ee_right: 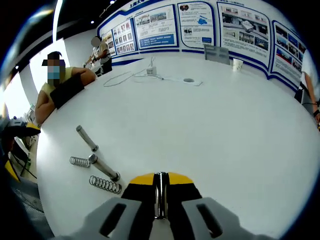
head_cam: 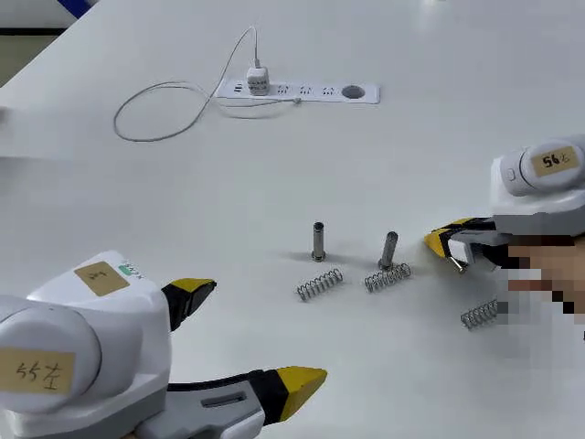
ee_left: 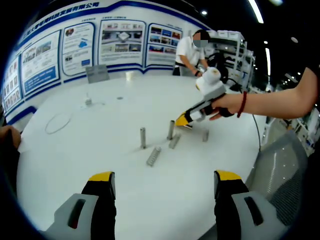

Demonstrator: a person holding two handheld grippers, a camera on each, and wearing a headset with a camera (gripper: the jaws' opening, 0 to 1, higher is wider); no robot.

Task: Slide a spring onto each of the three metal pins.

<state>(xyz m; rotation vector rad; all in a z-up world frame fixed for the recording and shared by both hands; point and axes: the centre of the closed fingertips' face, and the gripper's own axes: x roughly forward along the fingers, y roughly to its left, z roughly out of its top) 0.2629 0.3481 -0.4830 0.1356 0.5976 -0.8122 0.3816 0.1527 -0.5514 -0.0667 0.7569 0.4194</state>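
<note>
Two metal pins stand upright on the white table, one (head_cam: 318, 241) left of the other (head_cam: 388, 250). Three springs lie flat: one (head_cam: 320, 283) before the left pin, one (head_cam: 388, 277) at the foot of the right pin, one (head_cam: 482, 314) farther right. My right gripper (head_cam: 448, 245) is just right of the right pin, shut on a third metal pin (ee_right: 160, 194) held upright between its jaws. My left gripper (head_cam: 251, 338) is at the near left, open and empty. The left gripper view has both pins (ee_left: 143, 137) (ee_left: 171, 130) and the springs (ee_left: 153, 155) ahead of its jaws.
A white power strip (head_cam: 302, 91) with a plugged charger and a looped white cable (head_cam: 169, 105) lies at the far side of the table. A person (ee_right: 60, 82) leans on the table edge; another (ee_left: 192, 50) stands beyond it.
</note>
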